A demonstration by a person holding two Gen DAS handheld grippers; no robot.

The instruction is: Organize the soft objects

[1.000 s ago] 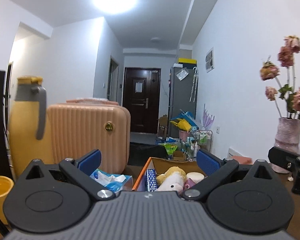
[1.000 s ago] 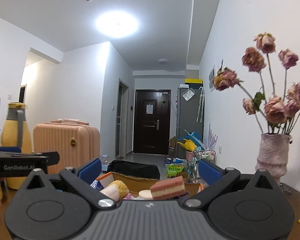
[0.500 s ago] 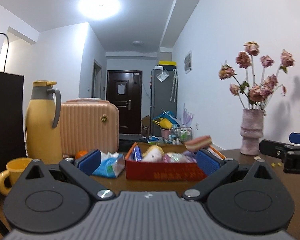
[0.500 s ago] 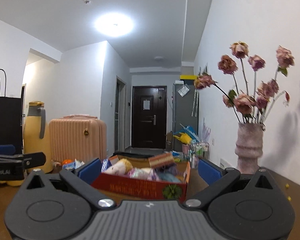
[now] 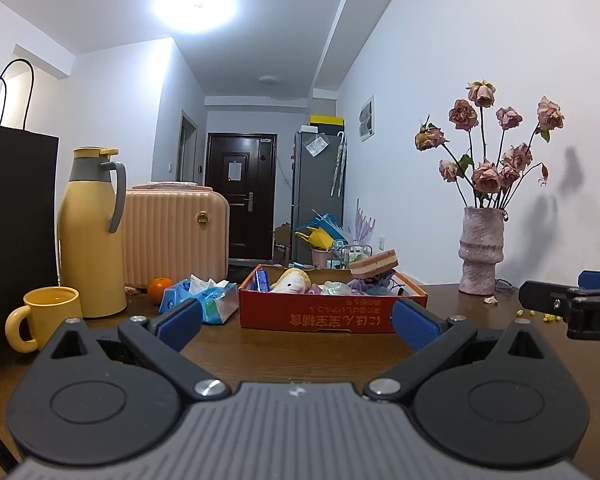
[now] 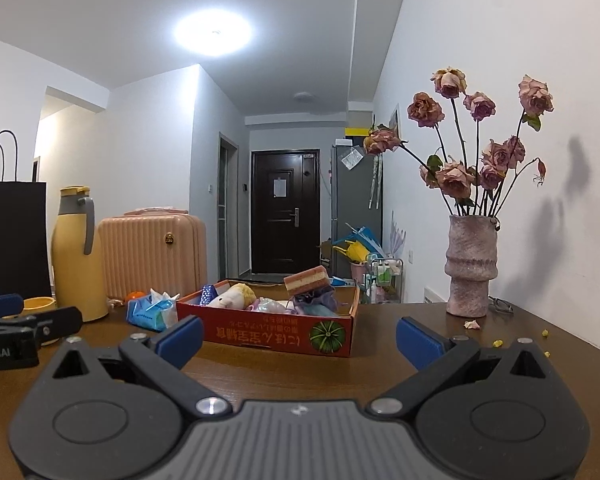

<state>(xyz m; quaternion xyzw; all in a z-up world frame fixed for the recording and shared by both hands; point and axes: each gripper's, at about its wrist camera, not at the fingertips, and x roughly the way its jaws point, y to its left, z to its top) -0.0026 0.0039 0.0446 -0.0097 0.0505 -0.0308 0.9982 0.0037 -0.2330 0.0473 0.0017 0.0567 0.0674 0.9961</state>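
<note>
- Left wrist view has my left claw point(image 5: 296, 318) low over the bench point(image 5: 300, 354), pads spread wide with nothing between them; I judge that spread suits bulky, squashy items.
- Straight ahead sits the red cardboard tray point(image 5: 332, 316), which already holds the soft things: a plush toy point(image 5: 294, 281), a layered sponge point(image 5: 374, 265) propped on top of the pile, and some purple fabric point(image 5: 374, 282) under it. I take the tray to be the collecting place.
- The sponge leans on the heap, not lying flat, so I judge it could slide if nudged.
- A blue tissue pack point(image 5: 204, 300) lies just beside the tray's left wall, outside it; to my eye it is the one soft item not yet sorted.
- Right wrist view shows my right claw point(image 6: 298, 338) equally wide and empty, level with the tray's corner.
- Hard things stand apart, I guess deliberately: the yellow jug point(image 5: 92, 236) and yellow mug point(image 5: 46, 316) to the left, the vase point(image 6: 470, 266) of dried roses to the right, well clear of the tray.
</note>
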